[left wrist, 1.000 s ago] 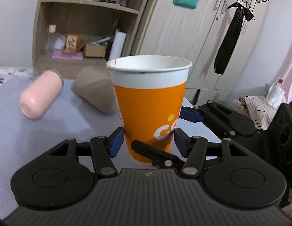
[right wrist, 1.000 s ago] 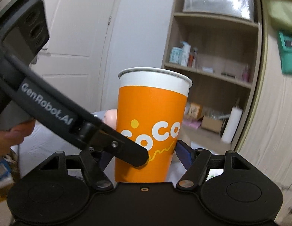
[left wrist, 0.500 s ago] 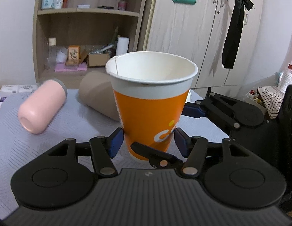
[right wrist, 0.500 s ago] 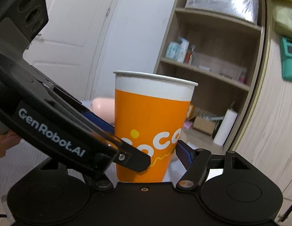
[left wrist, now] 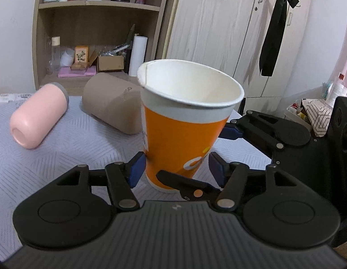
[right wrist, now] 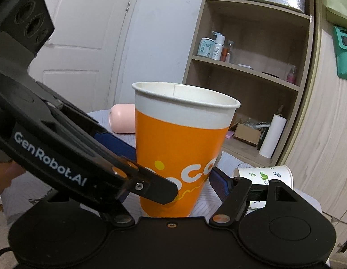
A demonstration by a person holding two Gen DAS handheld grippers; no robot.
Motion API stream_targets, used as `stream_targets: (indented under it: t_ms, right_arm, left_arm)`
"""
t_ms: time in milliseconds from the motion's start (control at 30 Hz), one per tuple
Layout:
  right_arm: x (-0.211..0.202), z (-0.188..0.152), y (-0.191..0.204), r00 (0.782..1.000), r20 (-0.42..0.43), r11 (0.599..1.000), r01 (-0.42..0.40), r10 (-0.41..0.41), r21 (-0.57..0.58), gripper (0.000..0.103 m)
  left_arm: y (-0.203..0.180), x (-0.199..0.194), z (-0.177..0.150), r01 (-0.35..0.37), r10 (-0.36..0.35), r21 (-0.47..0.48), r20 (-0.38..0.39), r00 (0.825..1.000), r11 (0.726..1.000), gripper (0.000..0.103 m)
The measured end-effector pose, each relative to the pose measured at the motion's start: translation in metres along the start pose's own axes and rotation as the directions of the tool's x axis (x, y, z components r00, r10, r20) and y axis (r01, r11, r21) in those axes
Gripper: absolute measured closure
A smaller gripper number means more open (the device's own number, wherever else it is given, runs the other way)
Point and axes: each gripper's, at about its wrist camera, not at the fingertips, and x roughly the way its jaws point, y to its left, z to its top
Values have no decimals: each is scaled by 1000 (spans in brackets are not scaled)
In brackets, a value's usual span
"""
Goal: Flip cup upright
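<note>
An orange paper cup with a white rim stands mouth up, tilted a little, low over the grey patterned cloth. Its base sits between the blue pads of my left gripper, which stand a small gap off its sides. In the right wrist view the same cup fills the space between the pads of my right gripper, and the right pad touches it. The left gripper's black finger crosses in front of the cup there.
A pink cup and a brown cup lie on their sides on the cloth behind. A white paper cup with green leaves lies at the right. A wooden shelf unit and wardrobe stand behind.
The cup has come down towards the cloth and now tilts slightly. Both cameras look more down into its mouth. The left pads now stand slightly off its sides.
</note>
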Motion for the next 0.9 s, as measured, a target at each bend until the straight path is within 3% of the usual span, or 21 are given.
stream_targets:
  t_ms: [267,500,700,900]
  right_arm:
    - [-13,2,-3,1000,-9,993,-4,5,118,19]
    - [-25,7,1,1000,-10,992,17,-16,128,18]
    - [-45,5,-5,999,-47,964,-8,21,266,18]
    - [-82,8,3,1000,-2,963,28,-28,267,18]
  left_arm:
    - [2,-15,-6,-5,7,-34,52,999,999,33]
    - [5,-39,-5,1,8,-94,101,995,996,33]
    - [3,-60,-11,-96,109,-121,105,988,988,28]
    - [-4,-81,-21,-191,203,-117,97,974,975,28]
